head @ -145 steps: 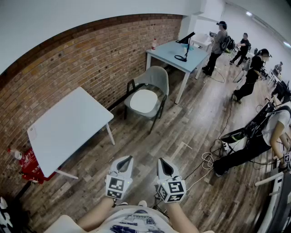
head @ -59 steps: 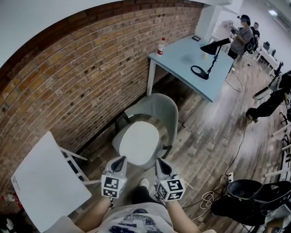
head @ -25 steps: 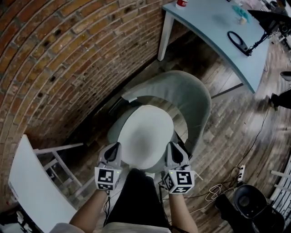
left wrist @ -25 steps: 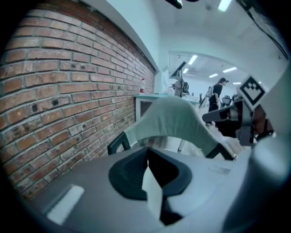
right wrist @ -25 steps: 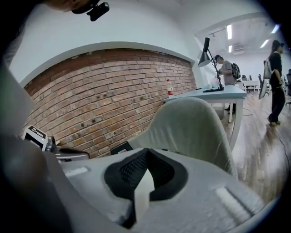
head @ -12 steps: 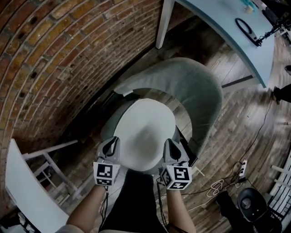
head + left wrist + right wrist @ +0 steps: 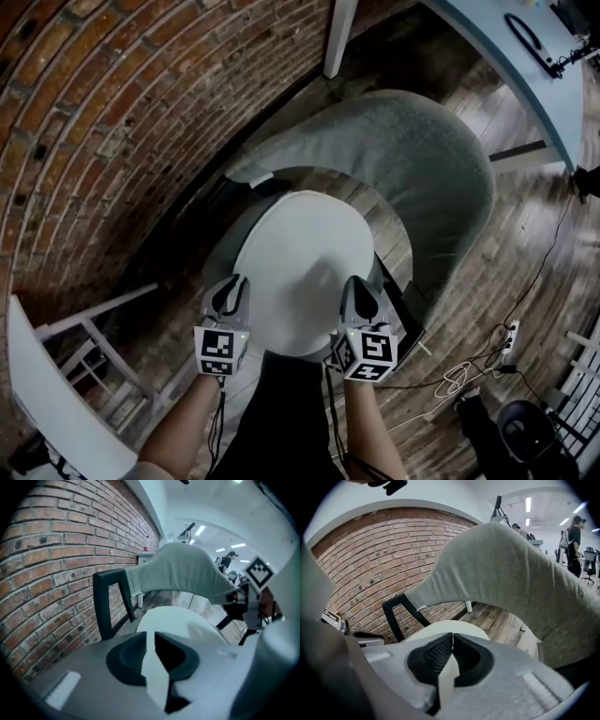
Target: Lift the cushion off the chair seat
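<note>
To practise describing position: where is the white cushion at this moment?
In the head view the white cushion lies at the picture's centre on the seat of the grey chair, below its curved backrest, with the brick wall to its left.

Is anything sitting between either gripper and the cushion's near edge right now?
Nothing visible. The left gripper and right gripper flank the near edge of the cushion, with only open air between. The chair puts its backrest and black arm frame beyond the cushion. Left jaws are opening, empty; right jaws are together.
</note>
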Demonstrator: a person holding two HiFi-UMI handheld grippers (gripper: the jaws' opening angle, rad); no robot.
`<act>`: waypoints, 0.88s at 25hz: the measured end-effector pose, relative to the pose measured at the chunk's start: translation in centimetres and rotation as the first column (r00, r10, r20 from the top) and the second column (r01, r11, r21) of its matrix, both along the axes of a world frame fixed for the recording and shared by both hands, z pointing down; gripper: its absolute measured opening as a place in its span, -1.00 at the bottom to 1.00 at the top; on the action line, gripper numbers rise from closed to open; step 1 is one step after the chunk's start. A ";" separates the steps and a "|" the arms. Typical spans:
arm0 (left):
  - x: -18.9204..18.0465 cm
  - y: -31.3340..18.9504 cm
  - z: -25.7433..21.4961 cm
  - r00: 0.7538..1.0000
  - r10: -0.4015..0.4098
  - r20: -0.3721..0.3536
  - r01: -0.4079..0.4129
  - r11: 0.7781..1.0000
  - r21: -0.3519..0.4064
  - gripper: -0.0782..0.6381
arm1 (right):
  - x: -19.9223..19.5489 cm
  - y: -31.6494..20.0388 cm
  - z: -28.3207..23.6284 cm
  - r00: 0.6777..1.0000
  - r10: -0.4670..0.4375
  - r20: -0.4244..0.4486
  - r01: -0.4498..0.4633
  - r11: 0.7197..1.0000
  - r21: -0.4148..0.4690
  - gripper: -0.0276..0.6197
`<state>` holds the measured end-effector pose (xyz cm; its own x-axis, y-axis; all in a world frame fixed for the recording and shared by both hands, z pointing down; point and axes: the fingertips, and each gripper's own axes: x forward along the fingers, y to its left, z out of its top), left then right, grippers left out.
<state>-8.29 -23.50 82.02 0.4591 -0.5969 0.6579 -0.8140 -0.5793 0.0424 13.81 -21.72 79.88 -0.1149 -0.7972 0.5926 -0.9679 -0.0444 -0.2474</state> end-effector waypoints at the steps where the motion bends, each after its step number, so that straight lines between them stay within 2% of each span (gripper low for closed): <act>1: 0.0 0.0 0.5 1.000 0.000 0.003 0.000 1.000 -0.005 -0.73 | 0.0 0.0 0.5 1.000 0.002 0.001 -0.002 1.000 -0.008 -0.91; 2: -0.1 0.0 1.0 1.000 -0.001 0.005 0.001 1.000 -0.012 -0.73 | 0.0 0.0 1.0 1.000 0.001 0.003 -0.001 1.000 -0.017 -0.88; 3: -0.1 0.1 1.4 1.000 -0.001 0.007 0.001 1.000 -0.020 -0.73 | 0.0 0.0 1.4 1.000 0.000 0.004 0.000 1.000 -0.027 -0.78; 11: -0.6 -0.2 3.9 1.000 -0.010 0.018 0.011 0.997 -0.075 -0.50 | 0.6 0.6 4.0 0.999 0.040 0.025 -0.038 0.996 -0.085 -0.63; 17: -1.6 -0.3 5.7 0.999 -0.032 0.015 0.033 0.994 -0.105 -0.31 | 1.3 1.5 6.2 0.996 0.087 0.032 -0.082 0.988 -0.128 -0.26; 22: -1.7 0.2 7.3 0.999 -0.042 0.001 0.042 0.988 -0.151 -0.20 | 1.3 2.5 8.1 0.991 0.122 0.060 -0.112 0.982 -0.150 -0.13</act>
